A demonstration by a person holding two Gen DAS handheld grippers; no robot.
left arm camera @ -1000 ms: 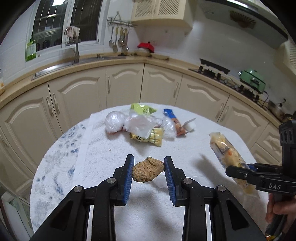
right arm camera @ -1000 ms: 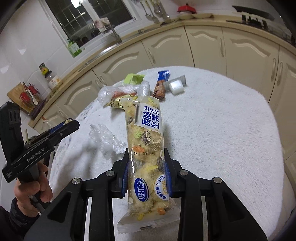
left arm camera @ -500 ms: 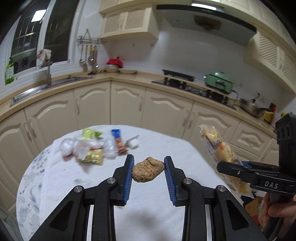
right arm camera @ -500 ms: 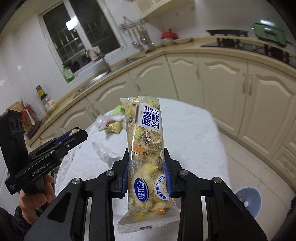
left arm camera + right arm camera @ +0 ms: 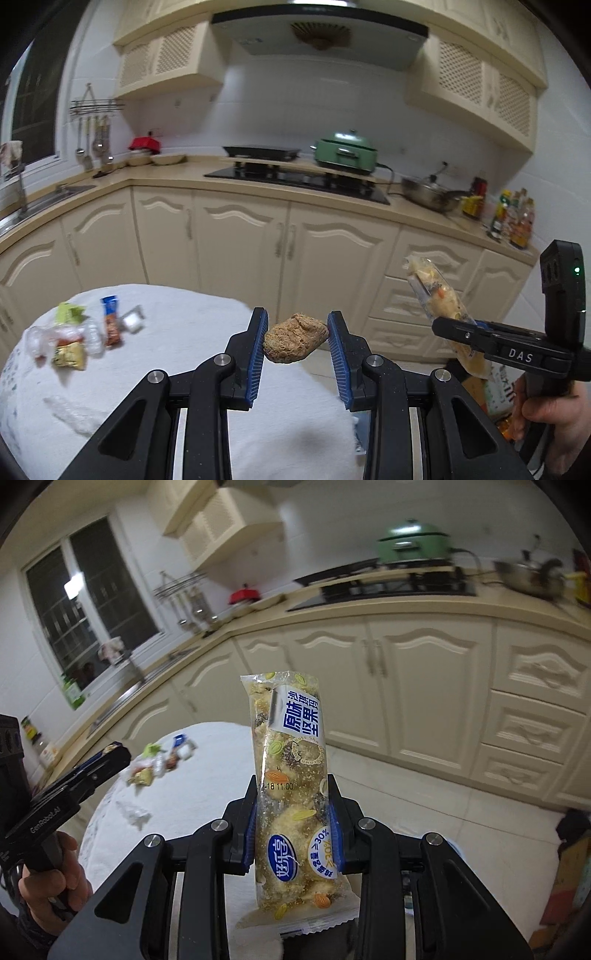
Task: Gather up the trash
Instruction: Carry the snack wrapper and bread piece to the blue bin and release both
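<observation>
Left wrist view: my left gripper [image 5: 296,338] pinches a brown crumbly lump of food [image 5: 295,336] above the white-clothed round table [image 5: 192,332]; wrappers [image 5: 74,338] lie at nine o'clock.

Right wrist view: my right gripper [image 5: 293,832] clamps a long clear nut-snack packet [image 5: 291,786], upright.

"DAS" on right claw [image 5: 458,334]; "30%" on snack pack [image 5: 291,794]
</observation>
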